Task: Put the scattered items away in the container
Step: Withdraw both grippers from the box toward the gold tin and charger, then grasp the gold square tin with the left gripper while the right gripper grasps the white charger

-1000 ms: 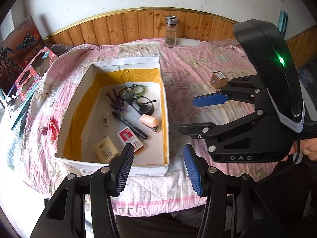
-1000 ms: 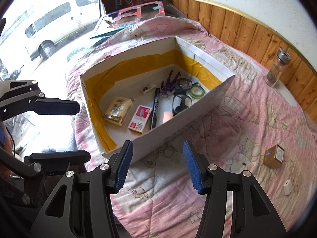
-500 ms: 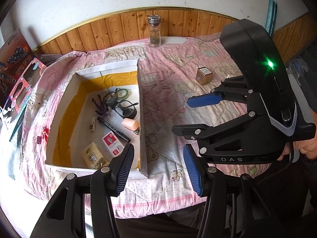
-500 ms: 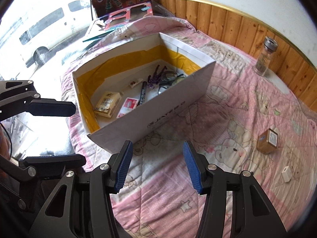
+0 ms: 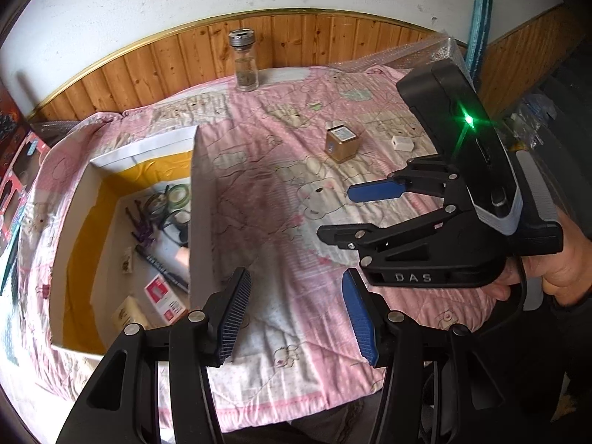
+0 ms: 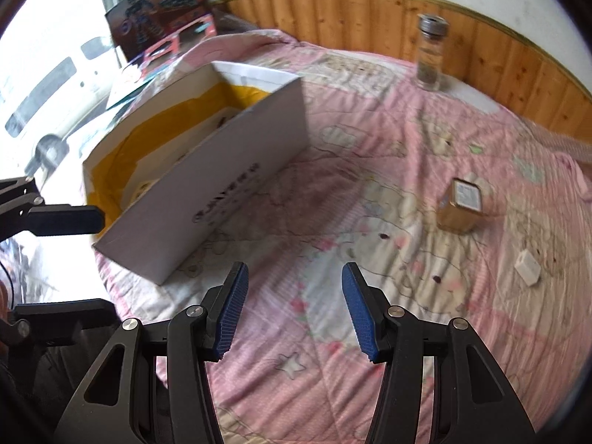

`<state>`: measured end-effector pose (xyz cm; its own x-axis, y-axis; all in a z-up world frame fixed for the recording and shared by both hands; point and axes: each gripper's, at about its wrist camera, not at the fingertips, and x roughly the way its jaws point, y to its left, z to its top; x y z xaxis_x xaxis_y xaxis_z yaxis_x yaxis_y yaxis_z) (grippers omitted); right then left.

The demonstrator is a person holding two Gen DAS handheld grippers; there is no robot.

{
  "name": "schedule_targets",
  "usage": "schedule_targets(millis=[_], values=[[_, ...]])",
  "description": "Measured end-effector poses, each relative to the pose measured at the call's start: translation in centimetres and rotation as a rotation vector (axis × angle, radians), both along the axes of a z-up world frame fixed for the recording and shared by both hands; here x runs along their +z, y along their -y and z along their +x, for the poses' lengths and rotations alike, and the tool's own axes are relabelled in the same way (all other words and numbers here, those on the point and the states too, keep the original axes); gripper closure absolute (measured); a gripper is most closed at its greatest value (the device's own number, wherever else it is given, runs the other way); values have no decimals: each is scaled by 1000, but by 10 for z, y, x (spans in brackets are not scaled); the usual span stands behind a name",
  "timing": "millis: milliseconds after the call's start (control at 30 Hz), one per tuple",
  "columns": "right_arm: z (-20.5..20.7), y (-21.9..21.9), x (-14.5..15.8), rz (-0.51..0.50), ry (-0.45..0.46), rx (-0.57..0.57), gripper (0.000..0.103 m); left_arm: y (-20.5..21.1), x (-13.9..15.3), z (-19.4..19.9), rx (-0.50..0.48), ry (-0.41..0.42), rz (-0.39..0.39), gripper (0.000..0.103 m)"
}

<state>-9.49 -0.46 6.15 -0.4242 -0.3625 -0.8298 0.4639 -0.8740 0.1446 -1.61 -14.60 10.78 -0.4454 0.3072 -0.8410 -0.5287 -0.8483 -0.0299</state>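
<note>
The left claw is hovering released above the near edge of a bed covered in a pink quilt, its blue pads spread wide with nothing between them. To its left, the white box with yellow lining is sitting on the quilt, holding a black marker, a red-and-white packet, a tan packet, a purple figure and loops of green and black rings.

The right claw is also hanging released and empty, pointing across the quilt. Seen from the left wrist, it is floating to the right of the left claw, gripped by a hand at the frame's edge, a green light glowing on its housing.

Ahead and right of the right claw, a small gold box is standing on the quilt, well apart from the white box. Just beyond it to the right, a small white block is lying flat. Far ahead, near the wooden panelling, a glass jar with a metal lid is standing upright.
</note>
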Motion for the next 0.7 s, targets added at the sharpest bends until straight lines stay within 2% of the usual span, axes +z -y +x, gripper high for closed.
schedule_targets(millis=[267, 500, 700], values=[[-29, -84, -13, -96, 25, -218, 47, -34, -4, -29, -34, 19, 47, 50], [-46, -149, -30, -167, 37, -373, 47, -84, -8, -62, -81, 26, 85, 50], [-66, -199, -47, -165, 36, -492, 47, -135, -21, -95, -118, 47, 114, 48]])
